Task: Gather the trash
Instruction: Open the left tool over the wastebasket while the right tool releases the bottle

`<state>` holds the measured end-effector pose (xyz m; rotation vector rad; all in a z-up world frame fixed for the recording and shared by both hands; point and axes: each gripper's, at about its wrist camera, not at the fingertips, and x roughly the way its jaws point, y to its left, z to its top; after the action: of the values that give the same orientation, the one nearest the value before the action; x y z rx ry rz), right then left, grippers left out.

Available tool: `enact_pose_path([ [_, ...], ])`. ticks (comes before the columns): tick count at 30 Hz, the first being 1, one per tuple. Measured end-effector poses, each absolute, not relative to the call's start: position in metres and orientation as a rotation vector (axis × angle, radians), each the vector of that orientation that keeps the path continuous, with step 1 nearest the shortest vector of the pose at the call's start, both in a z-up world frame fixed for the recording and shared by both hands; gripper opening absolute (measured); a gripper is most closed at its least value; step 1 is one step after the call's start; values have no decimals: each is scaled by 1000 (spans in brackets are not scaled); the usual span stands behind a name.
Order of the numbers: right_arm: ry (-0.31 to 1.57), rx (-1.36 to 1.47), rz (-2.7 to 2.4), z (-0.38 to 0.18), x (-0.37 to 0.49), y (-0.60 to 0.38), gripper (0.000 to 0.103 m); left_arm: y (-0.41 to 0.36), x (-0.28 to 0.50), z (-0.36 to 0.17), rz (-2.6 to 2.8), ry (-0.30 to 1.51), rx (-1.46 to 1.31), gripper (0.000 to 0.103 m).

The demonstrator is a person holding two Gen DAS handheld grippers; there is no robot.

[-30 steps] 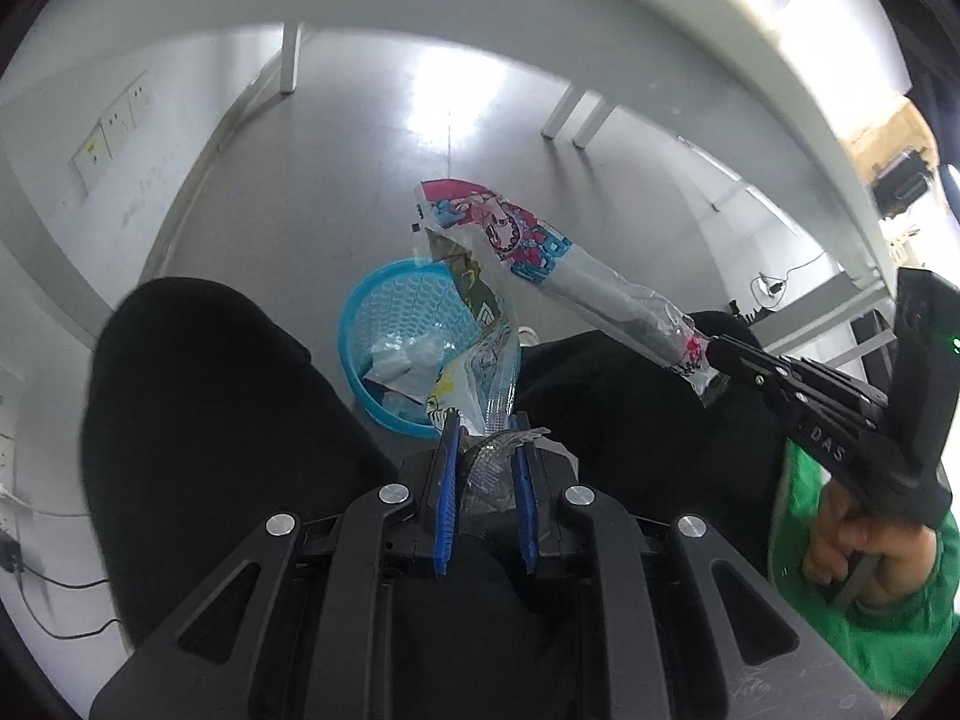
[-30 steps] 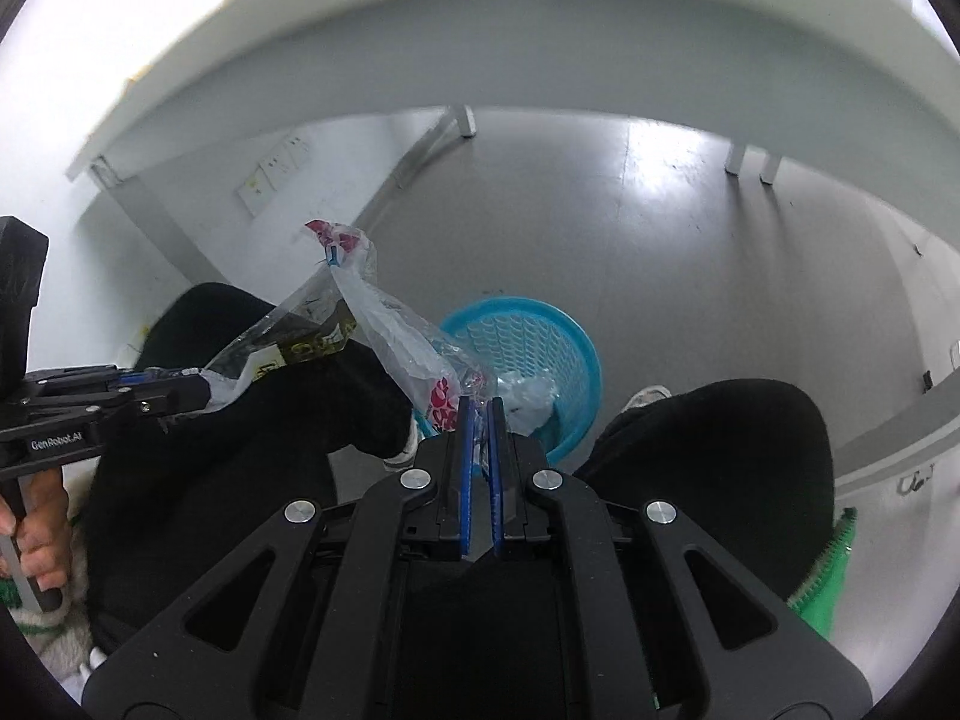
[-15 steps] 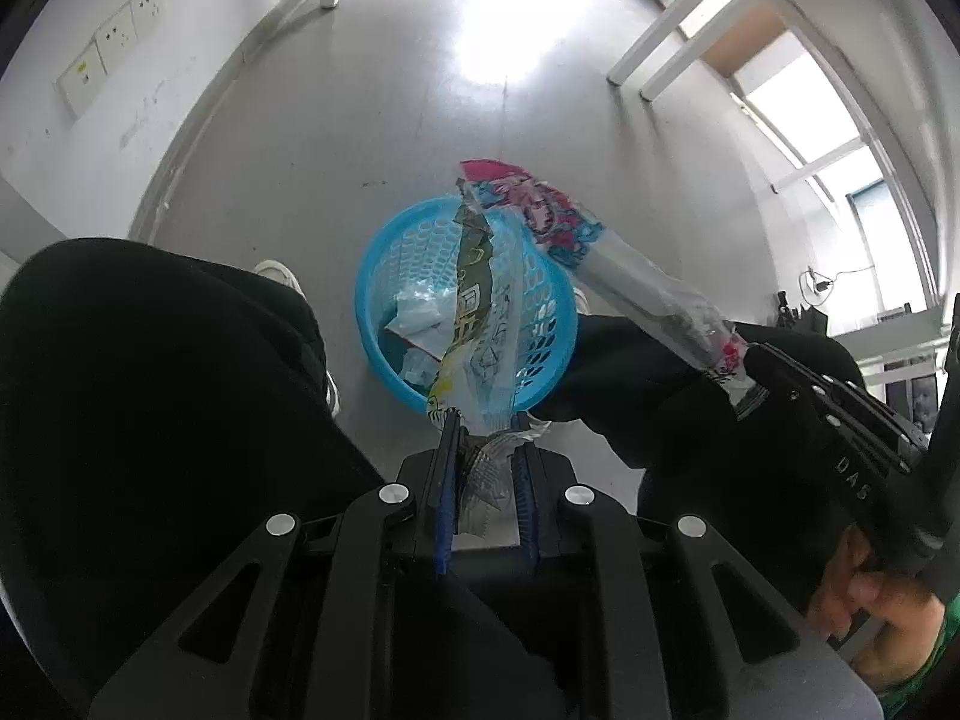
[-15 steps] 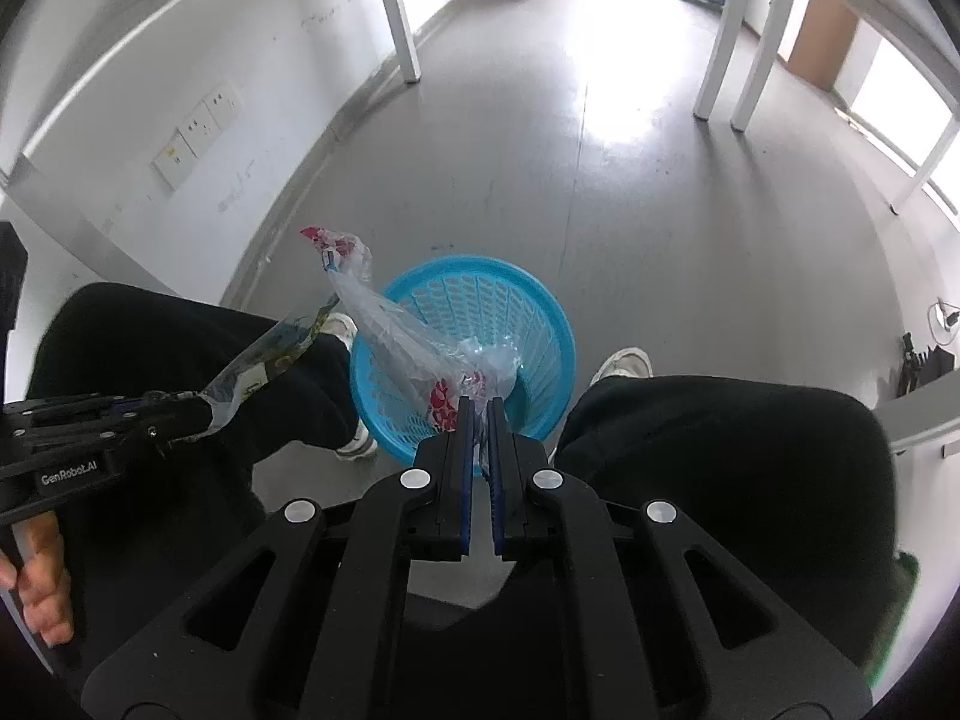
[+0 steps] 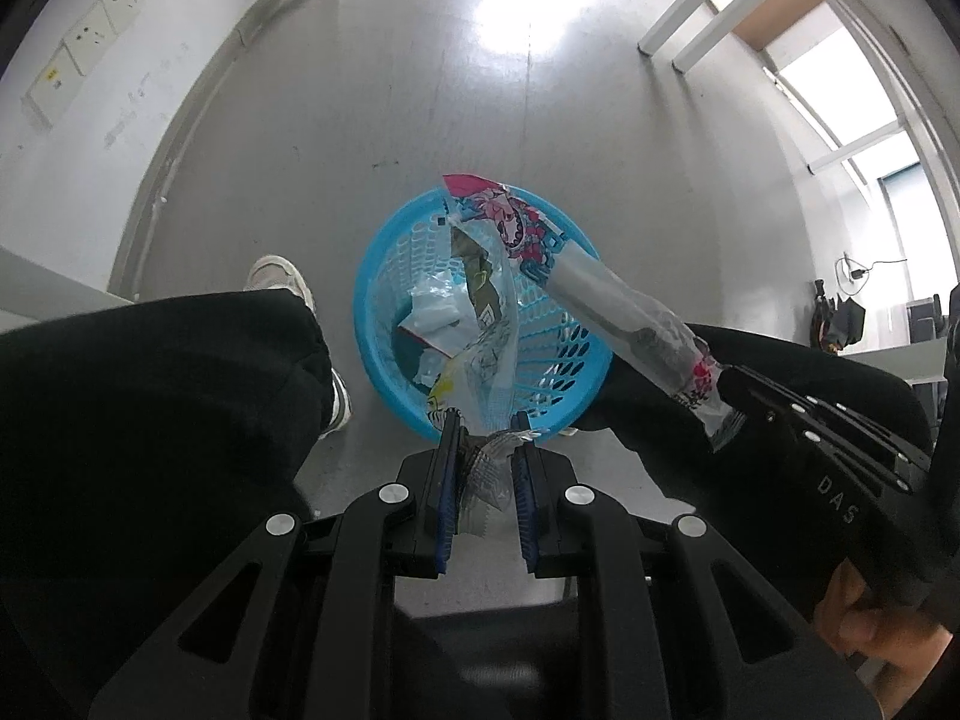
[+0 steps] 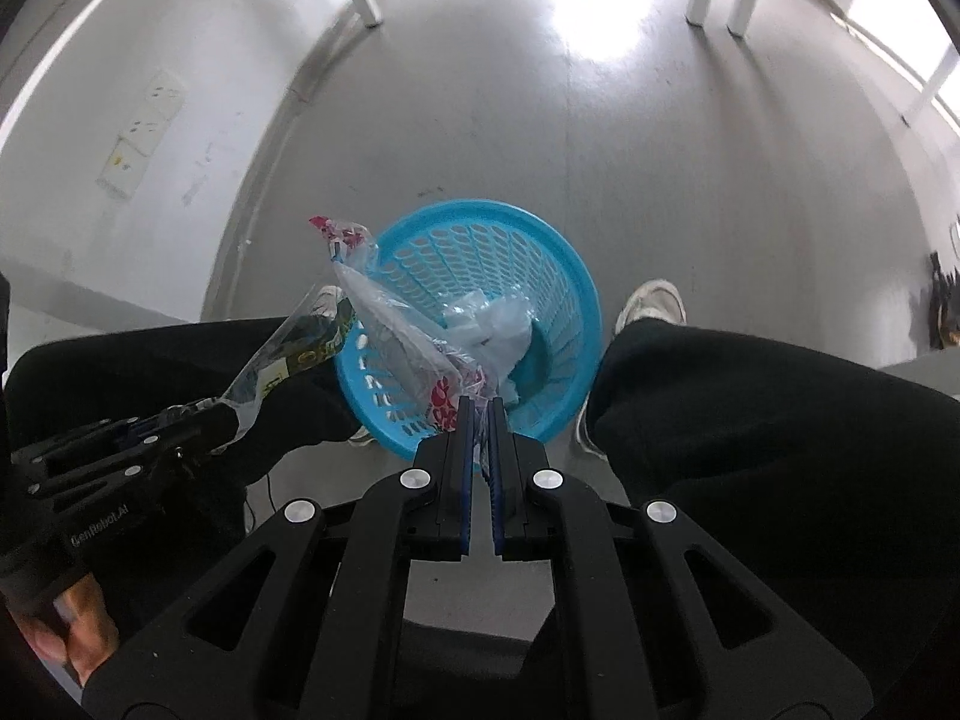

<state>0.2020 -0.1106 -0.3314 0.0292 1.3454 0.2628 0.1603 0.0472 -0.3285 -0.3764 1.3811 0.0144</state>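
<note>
A crumpled clear yellow-printed wrapper is clamped by the left gripper, a long pink-printed plastic wrapper by the right gripper, above the round blue mesh basket at twelve o'clock.

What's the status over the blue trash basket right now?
Left gripper shut on clear yellow-and-green printed wrapper. Right gripper shut on clear pink-printed wrapper. Both hang over blue mesh plastic basket, trash already inside. Nothing blocking.

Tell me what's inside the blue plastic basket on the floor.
The round blue mesh plastic basket holds crumpled clear and white plastic wrappers, one with a red edge. The two held wrappers hanging above it hide part of the bottom, so anything beneath them cannot be seen.
</note>
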Motion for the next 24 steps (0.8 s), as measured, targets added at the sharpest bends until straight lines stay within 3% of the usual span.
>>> enact_pose_path([
  [24, 1578, 117, 27, -449, 276, -128, 5, 55, 245, -439, 146, 1659, -449, 16],
])
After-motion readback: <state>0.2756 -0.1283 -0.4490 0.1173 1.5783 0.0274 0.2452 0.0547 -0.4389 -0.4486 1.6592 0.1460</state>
